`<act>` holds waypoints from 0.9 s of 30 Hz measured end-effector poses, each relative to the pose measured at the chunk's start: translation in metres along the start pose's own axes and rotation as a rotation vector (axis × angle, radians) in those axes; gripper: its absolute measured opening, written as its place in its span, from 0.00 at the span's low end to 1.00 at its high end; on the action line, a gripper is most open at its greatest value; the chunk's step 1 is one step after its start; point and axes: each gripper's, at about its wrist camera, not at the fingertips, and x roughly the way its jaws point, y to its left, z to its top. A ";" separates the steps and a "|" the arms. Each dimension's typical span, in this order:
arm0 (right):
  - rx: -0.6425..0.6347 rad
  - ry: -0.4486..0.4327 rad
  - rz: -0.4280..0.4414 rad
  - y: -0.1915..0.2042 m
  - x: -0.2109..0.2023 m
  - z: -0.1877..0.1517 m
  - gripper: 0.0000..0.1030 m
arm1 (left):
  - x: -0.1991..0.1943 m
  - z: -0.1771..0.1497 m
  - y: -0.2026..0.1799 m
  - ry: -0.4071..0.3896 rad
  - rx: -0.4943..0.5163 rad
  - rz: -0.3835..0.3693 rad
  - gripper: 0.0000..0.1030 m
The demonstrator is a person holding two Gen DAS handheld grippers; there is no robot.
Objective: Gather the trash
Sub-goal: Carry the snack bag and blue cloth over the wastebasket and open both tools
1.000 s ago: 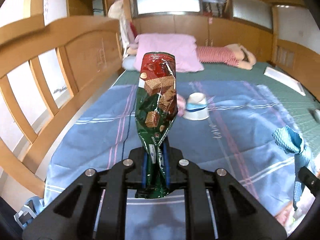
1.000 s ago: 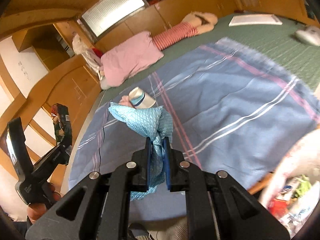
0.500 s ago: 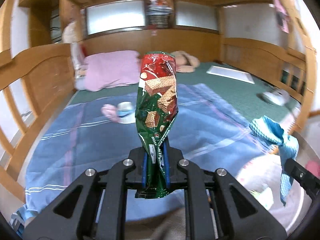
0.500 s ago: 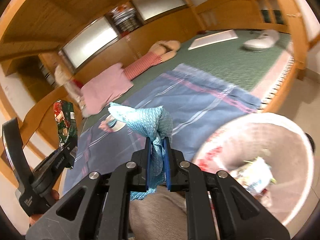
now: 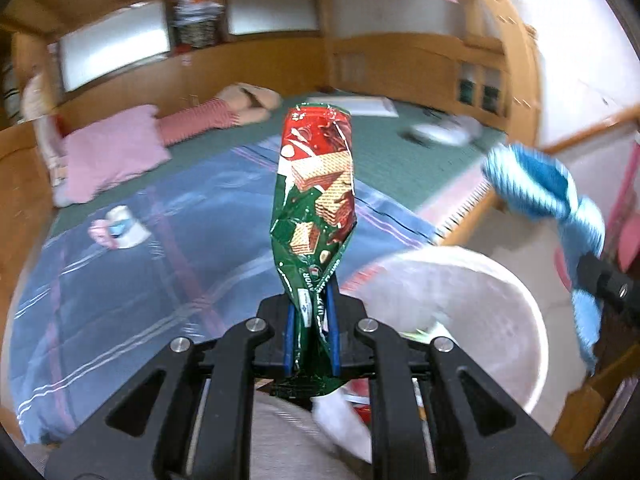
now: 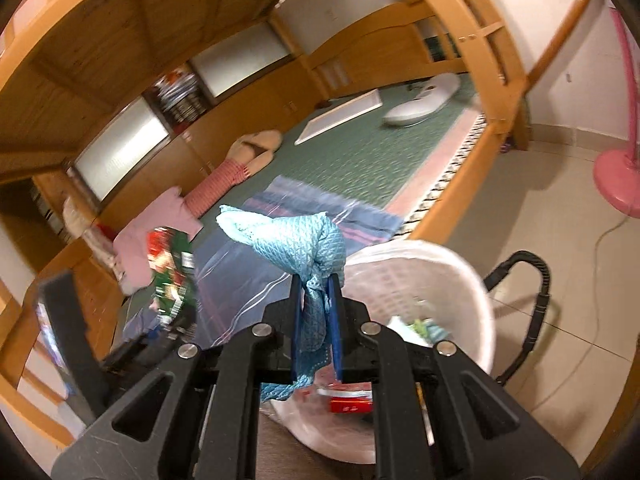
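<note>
My left gripper (image 5: 312,312) is shut on a green and red wafer wrapper (image 5: 316,200) that stands upright from its pads. My right gripper (image 6: 317,300) is shut on a crumpled light blue cloth (image 6: 296,240). A white trash basket (image 6: 452,276) with several scraps inside sits on the floor just beyond and right of the right gripper. In the left wrist view the basket (image 5: 516,308) lies to the lower right, and the blue cloth (image 5: 540,188) hangs above its far rim. The wrapper (image 6: 170,268) appears at the left of the right wrist view.
A wooden bed with a blue striped blanket (image 5: 120,280) and green mat (image 6: 360,152) lies ahead. On the blanket is a white paper cup (image 5: 124,224) beside something pink. A pink fan base (image 6: 618,180) and a black cable (image 6: 532,304) are on the tiled floor.
Both grippers swung right, away from the bed toward the floor beside it. The white basket came into view and now lies close under both. Each gripper kept its hold.
</note>
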 end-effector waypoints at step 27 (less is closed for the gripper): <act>0.020 0.056 -0.078 -0.025 0.018 -0.004 0.14 | 0.042 -0.007 -0.016 0.116 0.010 -0.037 0.80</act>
